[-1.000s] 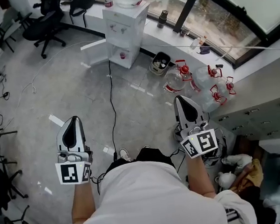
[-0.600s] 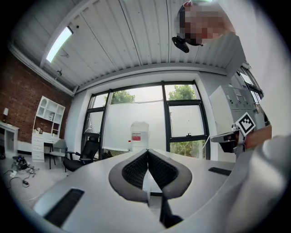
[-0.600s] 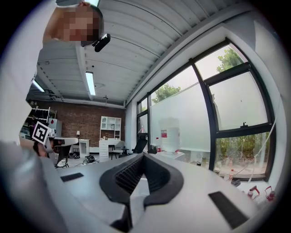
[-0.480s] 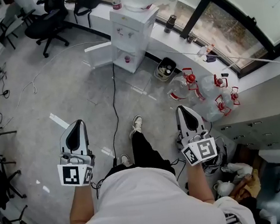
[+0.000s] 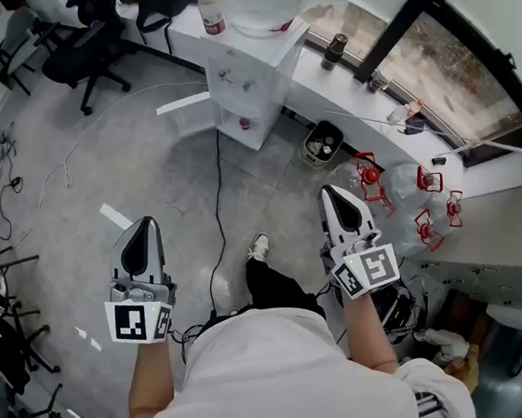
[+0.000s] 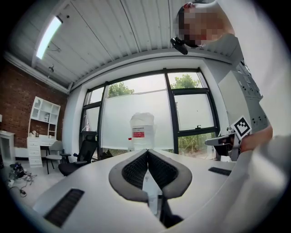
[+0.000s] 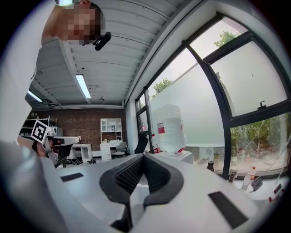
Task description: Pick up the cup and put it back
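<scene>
Over the floor, the left claw point(image 5: 141, 228) and the right claw point(image 5: 335, 197) are both carried level, shut and empty. No cup is clearly made out; a small red thing point(image 5: 245, 122) in the water dispenser point(image 5: 260, 72) may be it. If the claws are not opened beforehand, it could be knocked over. The cable point(image 5: 217, 218) could be tripped on.

Head cam: overhead, steep down on the floor point(image 5: 144, 170), left tongs point(image 5: 139, 228) and right tongs point(image 5: 336, 197) mid-frame. Each tongs cam sits low behind its tongs, looking level along them toward the windows point(image 6: 191, 109). All three share the water dispenser point(image 5: 246, 74); each tongs cam catches the other tongs at frame edge.
</scene>
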